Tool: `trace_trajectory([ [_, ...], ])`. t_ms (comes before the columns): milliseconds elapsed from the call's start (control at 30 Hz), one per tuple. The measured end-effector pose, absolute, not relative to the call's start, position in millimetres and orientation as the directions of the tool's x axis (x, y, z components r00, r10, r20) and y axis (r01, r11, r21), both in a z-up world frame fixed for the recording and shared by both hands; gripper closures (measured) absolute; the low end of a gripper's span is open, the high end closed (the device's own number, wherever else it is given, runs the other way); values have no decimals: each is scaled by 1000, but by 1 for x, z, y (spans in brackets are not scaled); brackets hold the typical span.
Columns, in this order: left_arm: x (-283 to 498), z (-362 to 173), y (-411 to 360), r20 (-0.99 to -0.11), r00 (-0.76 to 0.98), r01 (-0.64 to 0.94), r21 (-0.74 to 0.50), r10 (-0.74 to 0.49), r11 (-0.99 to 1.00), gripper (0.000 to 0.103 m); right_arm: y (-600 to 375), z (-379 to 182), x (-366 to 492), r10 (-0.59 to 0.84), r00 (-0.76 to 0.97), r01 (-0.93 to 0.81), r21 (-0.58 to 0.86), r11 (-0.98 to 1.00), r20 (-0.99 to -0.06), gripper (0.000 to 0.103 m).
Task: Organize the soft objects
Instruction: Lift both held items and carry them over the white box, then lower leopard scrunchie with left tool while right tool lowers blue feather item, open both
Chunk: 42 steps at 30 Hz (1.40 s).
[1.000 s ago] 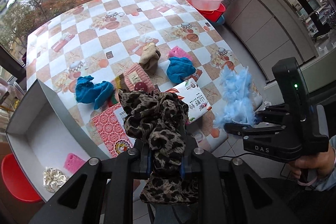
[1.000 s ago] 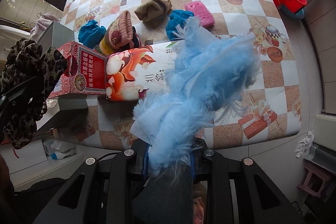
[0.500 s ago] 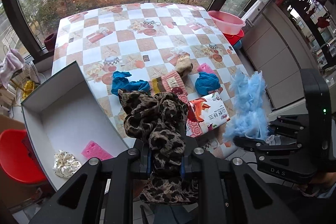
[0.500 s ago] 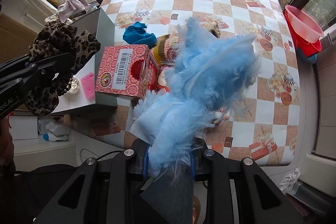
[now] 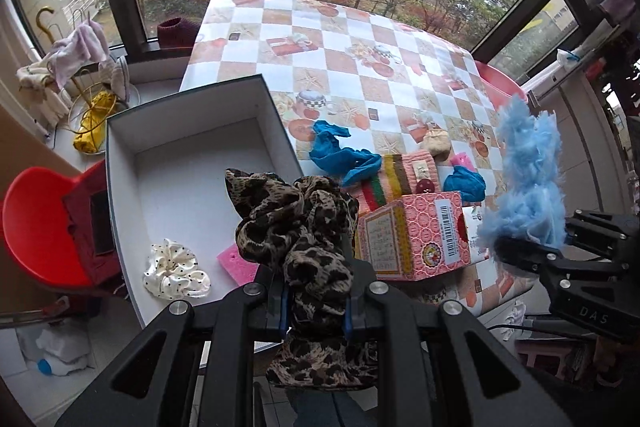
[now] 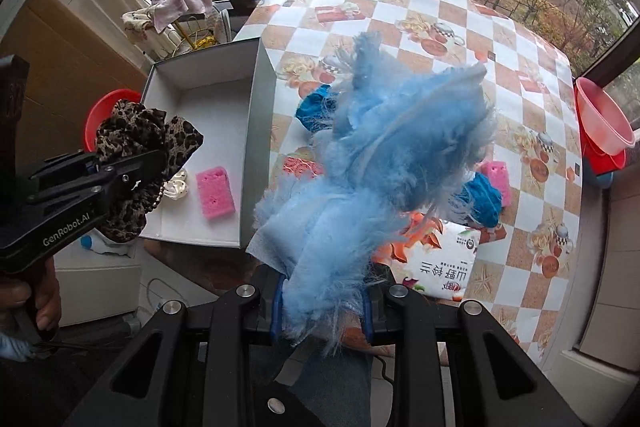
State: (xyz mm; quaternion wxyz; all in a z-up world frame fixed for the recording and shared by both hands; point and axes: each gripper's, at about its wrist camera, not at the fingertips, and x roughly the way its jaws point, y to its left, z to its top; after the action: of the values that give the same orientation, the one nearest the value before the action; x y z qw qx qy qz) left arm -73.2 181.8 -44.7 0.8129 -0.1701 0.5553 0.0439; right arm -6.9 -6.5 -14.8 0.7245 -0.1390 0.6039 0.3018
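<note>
My desk [image 5: 280, 43] wears a checkered cloth printed with teapots, gifts and starfish, and most of its far half lies bare. Near my edge I see a twisted blue cloth [image 5: 340, 157], a striped knit piece [image 5: 400, 175], a tan knit bundle [image 5: 438, 143], a pink sponge [image 5: 462, 161] and another blue bundle [image 5: 464, 185]. A pink patterned carton [image 5: 416, 235] stands beside a white printed packet [image 6: 440, 267]. The open white box [image 5: 192, 131] sits against the desk's left side; I cannot tell what carries it.

Soft window daylight, strong fisheye warp, corners perhaps vignetted.
</note>
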Motion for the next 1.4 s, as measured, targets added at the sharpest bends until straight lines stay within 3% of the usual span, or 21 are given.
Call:
trace_trajectory([
  [400, -92, -62, 215, -927, 366, -386, -236, -87, 892, 83, 60, -19, -13, 277, 24, -716, 177, 675, -960, 73],
  [800, -104, -81, 242, -947, 317, -490, -215, -57, 845, 83, 89, -33, -7, 287, -40, -698, 233, 678, -957, 73],
  [1400, -125, -118, 248, -974, 216, -549, -180, -70, 816, 83, 133, -73, -40, 208, -121, -790, 221, 572, -971, 73],
])
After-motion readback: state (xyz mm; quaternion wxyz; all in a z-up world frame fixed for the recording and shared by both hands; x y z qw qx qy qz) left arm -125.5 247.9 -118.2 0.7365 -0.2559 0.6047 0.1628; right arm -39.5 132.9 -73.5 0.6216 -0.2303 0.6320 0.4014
